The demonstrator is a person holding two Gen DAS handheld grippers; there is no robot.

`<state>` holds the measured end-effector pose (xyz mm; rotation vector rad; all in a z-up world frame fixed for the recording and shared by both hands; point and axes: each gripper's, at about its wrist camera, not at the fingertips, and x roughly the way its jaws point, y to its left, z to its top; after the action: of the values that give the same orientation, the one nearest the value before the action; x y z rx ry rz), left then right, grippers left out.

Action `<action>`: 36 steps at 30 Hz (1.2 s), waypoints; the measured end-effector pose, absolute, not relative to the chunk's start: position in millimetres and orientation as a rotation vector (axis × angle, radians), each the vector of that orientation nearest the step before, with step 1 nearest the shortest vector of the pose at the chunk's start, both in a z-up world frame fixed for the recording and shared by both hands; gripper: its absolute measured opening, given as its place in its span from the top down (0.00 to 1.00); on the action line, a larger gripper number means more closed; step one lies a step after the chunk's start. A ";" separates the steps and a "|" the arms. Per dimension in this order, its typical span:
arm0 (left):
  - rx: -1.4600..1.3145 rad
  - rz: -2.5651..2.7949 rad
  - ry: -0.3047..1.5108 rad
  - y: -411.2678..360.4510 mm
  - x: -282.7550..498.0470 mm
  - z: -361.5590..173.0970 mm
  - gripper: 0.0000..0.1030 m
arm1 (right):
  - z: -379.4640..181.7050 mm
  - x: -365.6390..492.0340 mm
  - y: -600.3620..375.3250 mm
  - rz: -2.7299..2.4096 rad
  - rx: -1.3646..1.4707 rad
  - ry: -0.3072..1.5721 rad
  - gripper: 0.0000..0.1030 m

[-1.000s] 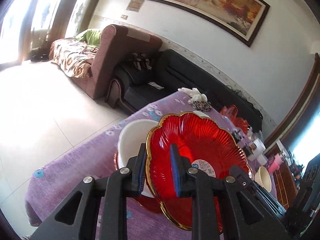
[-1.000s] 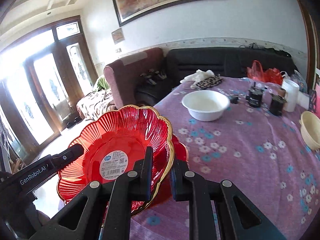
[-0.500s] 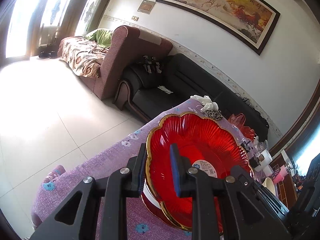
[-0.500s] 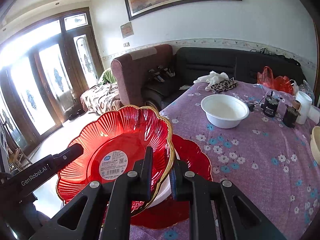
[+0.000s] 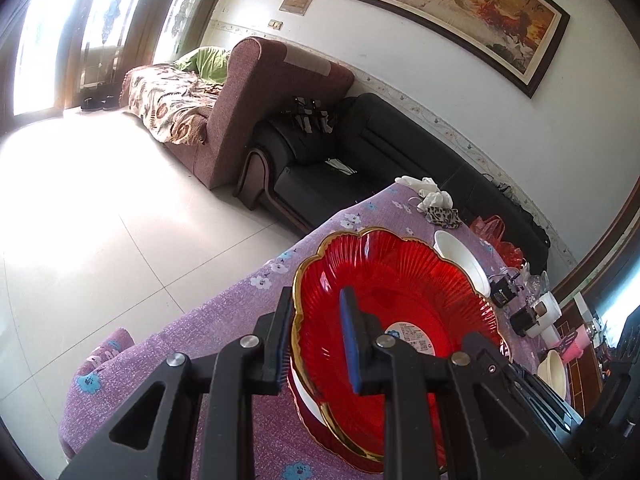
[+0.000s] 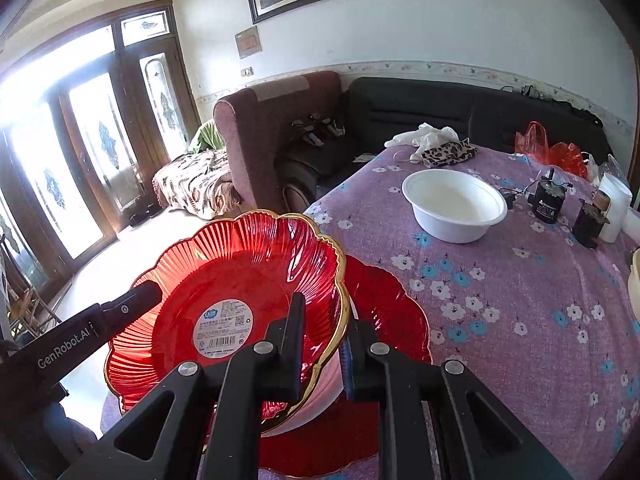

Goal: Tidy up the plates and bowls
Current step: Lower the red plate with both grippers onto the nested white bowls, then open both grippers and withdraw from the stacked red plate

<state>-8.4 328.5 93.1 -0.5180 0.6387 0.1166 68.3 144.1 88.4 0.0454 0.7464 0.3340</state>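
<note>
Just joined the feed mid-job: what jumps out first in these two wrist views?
The red scalloped bowl with a gold rim and a round sticker inside dominates both views, clamped on opposite rims by the left gripper and the right gripper, just above a red plate with something white on it. Farther back on the purple flowered tablecloth sits a white bowl.

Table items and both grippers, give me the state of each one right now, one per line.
Red scalloped bowl: held off the table by its rim, tilted.
Left gripper: shut on the bowl's rim.
Right gripper: shut on the opposite rim.
Red plate: flat on the table, a white bowl sitting on it.
Far white bowl: upright, empty.
</note>
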 end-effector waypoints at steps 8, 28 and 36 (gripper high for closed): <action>-0.509 0.111 0.664 326.5 -0.7 84.9 0.80 | 74.0 78.4 141.4 0.324 0.047 0.784 0.82; -0.523 0.072 0.613 320.0 -11.6 97.1 0.42 | 66.3 79.0 140.4 0.336 0.081 0.766 0.45; -0.510 0.045 0.584 315.4 -23.6 109.6 0.31 | 73.8 72.8 141.2 0.321 0.067 0.730 0.39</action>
<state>-23.6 315.4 109.6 -0.5103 0.5836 0.0454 72.8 141.2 73.8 0.0673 0.7300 0.3215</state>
